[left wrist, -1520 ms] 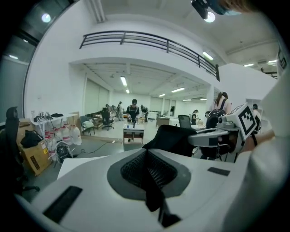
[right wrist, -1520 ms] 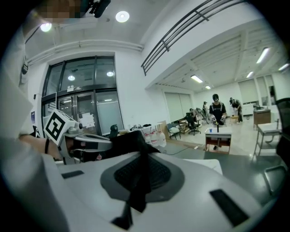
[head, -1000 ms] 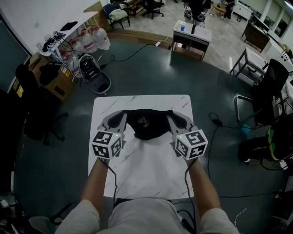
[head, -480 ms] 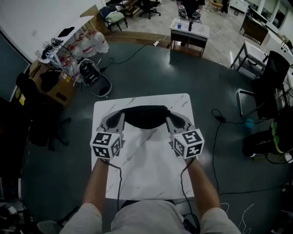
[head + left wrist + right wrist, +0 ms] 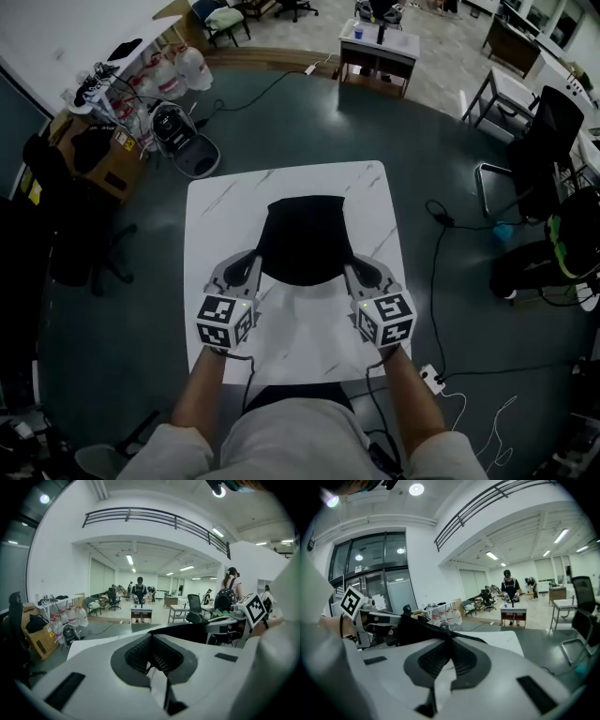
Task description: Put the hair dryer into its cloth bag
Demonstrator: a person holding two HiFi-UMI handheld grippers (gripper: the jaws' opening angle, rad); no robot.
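A black cloth bag lies on the white marble table, its near edge stretched between my two grippers. My left gripper is shut on the bag's near left corner, and my right gripper is shut on the near right corner. In the left gripper view the closed jaws pinch black cloth that runs right toward the other gripper's marker cube. The right gripper view shows the same cloth running left from its closed jaws. No hair dryer shows outside the bag.
The table stands on a dark floor. Cables and a power strip lie to its right, chairs further right. A cardboard box and water bottles are at the far left, a small desk behind.
Both grippers have moved toward the person and down, pulling the bag with them. The bag, held up and stretched wide before, now lies out flat and longer across the table.
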